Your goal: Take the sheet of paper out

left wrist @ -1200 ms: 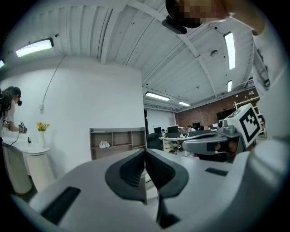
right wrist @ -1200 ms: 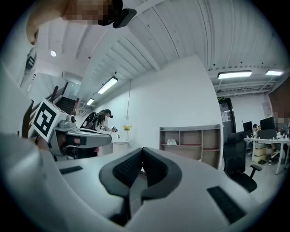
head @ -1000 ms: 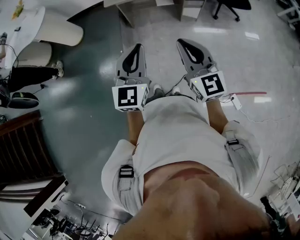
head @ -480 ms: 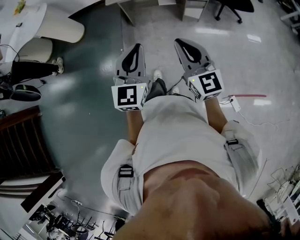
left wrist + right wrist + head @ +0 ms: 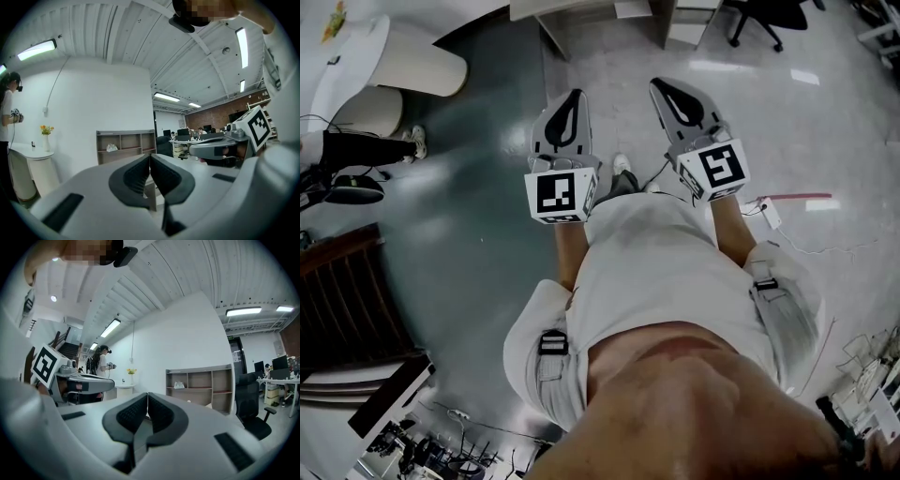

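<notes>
The task seems not begun. The left claw (image 5: pixel 150 158) and the right claw (image 5: pixel 147 396) are both closed, with nothing between their jaws, and are held level above the floor (image 5: pixel 469 234). The sheet of paper shows in no view, so finding it and taking it out are both left to do.

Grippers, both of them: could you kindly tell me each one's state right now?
Left gripper: closed, holding nothing.
Right gripper: closed, holding nothing.
</notes>
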